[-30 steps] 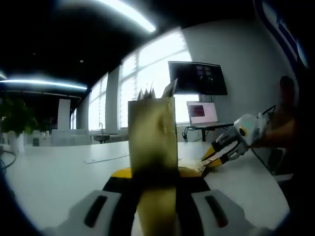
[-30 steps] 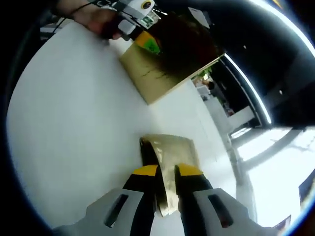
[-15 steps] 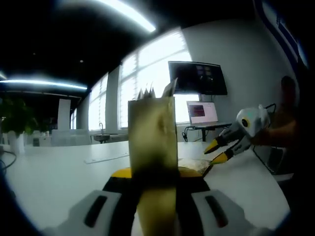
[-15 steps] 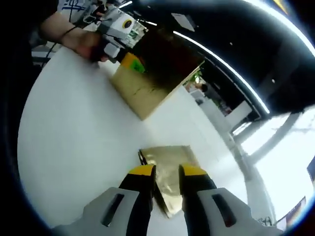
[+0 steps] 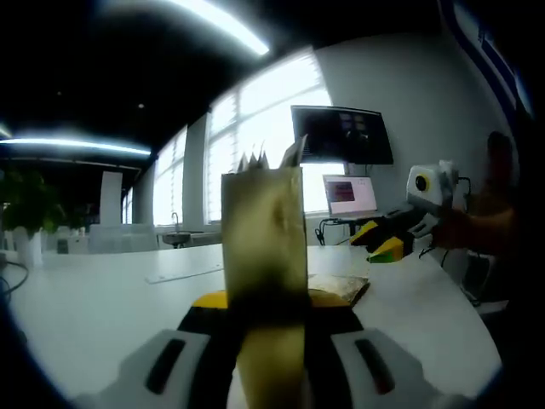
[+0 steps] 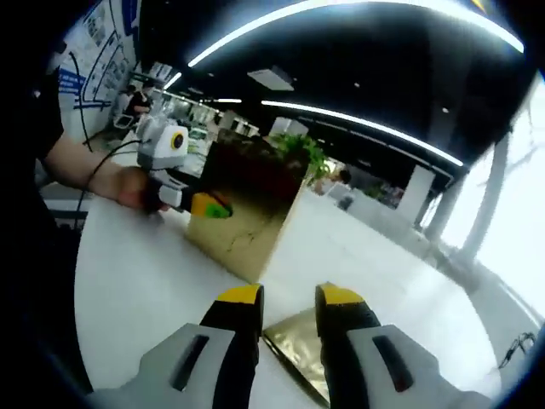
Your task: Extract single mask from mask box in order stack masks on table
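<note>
A tall gold mask box (image 5: 264,234) stands upright on the white table, with my left gripper (image 5: 266,300) shut on it; torn flaps stick up at its top. A flat gold mask packet (image 5: 338,285) lies on the table just right of the box. My right gripper (image 5: 387,240) hovers above and to the right of that packet. In the right gripper view, the right gripper (image 6: 289,298) is open with nothing between its yellow tips, and the packet (image 6: 300,356) lies below them. Beyond it stands the mask box (image 6: 247,217), held by the left gripper (image 6: 207,207) in a person's hand.
The white table (image 5: 94,298) stretches left, with a flat sheet (image 5: 183,274) on it. Behind are a wall monitor (image 5: 342,135), a laptop (image 5: 349,194) and a plant (image 5: 30,204). A person (image 5: 498,213) stands at the right edge.
My right gripper has opened, left the gold packet lying on the table and lifted up and away from it. The left gripper and the box have stayed still.
</note>
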A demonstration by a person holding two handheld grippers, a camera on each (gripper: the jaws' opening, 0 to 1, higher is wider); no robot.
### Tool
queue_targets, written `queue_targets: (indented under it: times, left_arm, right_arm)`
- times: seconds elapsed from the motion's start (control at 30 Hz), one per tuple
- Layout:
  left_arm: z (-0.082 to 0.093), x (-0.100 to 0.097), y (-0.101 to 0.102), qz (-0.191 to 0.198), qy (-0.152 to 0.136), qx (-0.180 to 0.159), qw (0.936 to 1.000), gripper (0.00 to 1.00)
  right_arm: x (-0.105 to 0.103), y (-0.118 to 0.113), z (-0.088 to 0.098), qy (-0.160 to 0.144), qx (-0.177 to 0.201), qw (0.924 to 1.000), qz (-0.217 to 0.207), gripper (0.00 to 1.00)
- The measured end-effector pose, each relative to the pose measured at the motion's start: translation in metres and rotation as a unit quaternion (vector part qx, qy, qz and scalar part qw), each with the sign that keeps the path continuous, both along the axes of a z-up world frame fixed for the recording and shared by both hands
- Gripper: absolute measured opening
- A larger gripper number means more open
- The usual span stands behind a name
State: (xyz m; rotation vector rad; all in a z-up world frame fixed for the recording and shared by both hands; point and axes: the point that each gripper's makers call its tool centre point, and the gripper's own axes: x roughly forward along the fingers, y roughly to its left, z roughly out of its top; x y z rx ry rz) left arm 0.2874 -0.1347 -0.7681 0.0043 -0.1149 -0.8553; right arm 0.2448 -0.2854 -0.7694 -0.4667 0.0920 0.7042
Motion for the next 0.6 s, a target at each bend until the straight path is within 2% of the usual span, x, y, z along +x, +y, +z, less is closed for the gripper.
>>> queue_targets:
  times: [0.1,0.2,0.33,0.4,0.53,0.6]
  left_arm:
    - [0.000,0.000,0.000,0.000,0.000,0.000,1.0000,0.32]
    - [0.000,0.000,0.000,0.000,0.000,0.000,1.0000,0.32]
    - [0.000,0.000,-0.001,0.000,0.000,-0.001,1.0000,0.32]
    - [0.000,0.000,0.000,0.000,0.001,-0.002,1.0000,0.32]
    - [0.000,0.000,0.000,-0.001,0.003,-0.003,1.0000,0.32]
    - [0.000,0.000,0.000,-0.001,0.003,-0.004,1.0000,0.32]
  right_arm:
    - [0.001,0.001,-0.002,0.017,0.037,0.9992,-0.003,0.23]
    - [0.002,-0.001,-0.002,0.029,0.090,0.9956,-0.004,0.25]
    - [0.000,-0.001,-0.006,0.038,0.150,0.9880,-0.004,0.28]
    - [-0.002,-0.004,-0.011,0.044,0.167,0.9850,-0.007,0.29]
    - [-0.005,-0.006,-0.012,0.050,0.227,0.9725,-0.003,0.31]
    - [-0.004,-0.008,-0.013,0.048,0.234,0.9710,-0.008,0.31]
